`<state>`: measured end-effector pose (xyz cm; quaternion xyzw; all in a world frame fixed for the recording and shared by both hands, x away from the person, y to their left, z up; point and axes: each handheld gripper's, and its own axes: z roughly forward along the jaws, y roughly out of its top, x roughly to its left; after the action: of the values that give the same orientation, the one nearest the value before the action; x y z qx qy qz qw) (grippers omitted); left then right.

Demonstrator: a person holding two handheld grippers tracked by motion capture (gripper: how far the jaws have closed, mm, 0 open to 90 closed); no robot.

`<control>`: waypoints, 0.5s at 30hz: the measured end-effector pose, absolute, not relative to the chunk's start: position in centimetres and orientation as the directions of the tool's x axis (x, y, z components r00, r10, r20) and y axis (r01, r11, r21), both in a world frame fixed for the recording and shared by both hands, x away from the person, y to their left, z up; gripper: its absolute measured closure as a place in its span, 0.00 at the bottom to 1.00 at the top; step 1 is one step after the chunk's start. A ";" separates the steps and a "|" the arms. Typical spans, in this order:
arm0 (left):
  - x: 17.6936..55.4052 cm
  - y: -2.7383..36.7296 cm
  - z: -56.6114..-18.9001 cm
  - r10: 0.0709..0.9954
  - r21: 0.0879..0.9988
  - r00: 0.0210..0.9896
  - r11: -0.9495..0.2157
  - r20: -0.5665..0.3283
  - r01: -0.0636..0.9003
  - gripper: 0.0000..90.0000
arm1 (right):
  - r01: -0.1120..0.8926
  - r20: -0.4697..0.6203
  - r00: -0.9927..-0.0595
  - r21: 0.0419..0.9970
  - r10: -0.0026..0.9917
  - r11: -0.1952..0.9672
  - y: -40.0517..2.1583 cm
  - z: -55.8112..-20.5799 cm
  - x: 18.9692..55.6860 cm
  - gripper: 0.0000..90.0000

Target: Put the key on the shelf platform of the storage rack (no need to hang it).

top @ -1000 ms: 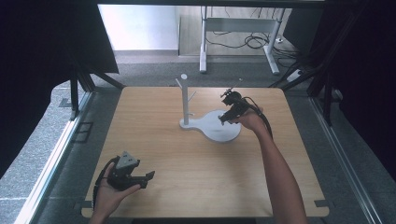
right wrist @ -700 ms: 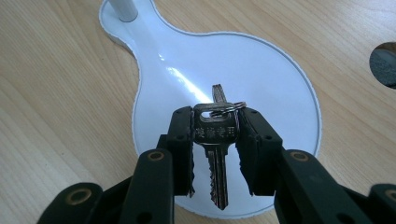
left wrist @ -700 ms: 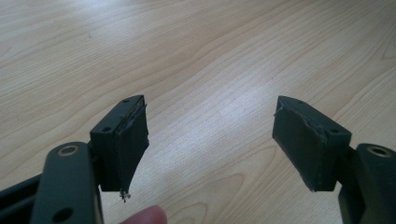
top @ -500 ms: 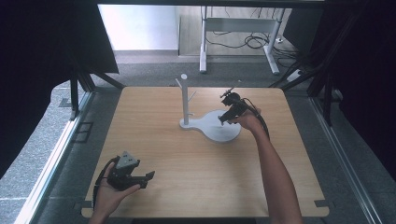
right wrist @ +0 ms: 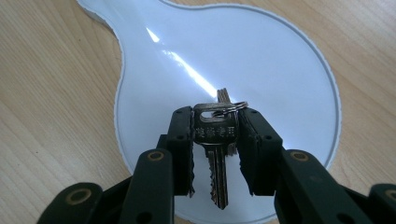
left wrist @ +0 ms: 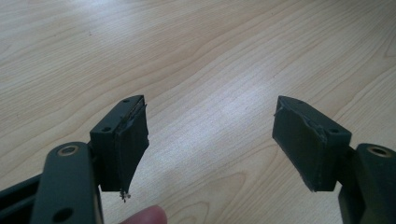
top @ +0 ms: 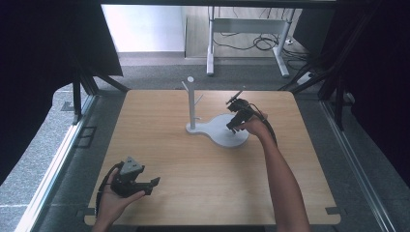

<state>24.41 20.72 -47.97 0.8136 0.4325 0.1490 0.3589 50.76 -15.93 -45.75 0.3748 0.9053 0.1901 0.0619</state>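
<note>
— On the left? 
— The left gripper rests low over the bare tabletop, jaws spread wide, holding nothing.

— And right? 
— The right gripper pinches a key by its head, above the white tray beside the peg stand.

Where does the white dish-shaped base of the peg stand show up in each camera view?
High view: the white base lies centre-right on the table, under the right gripper.
Left gripper view: not in this picture.
Right gripper view: the white base spreads behind the jaws clamping the keys.
Shared landmark: the right gripper, over the base in both.
</note>
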 end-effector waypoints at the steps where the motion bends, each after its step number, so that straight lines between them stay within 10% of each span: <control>1: 24.4 20.7 -47.9 0.811 0.713 0.581 -0.368 -0.069 0.597 0.30 | 0.660 0.032 -0.708 0.385 0.705 0.645 -15.9 -45.9 50.8 0.75; 15: 24.4 20.9 -48.0 0.811 0.713 0.581 -0.369 -0.066 0.597 0.30 | 0.680 0.042 -0.702 0.334 0.711 0.652 -15.7 -47.1 51.2 0.75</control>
<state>24.45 20.89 -47.97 0.8136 0.4327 0.1498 0.3583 51.21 -15.65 -47.12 0.3831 0.9078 0.1645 0.0465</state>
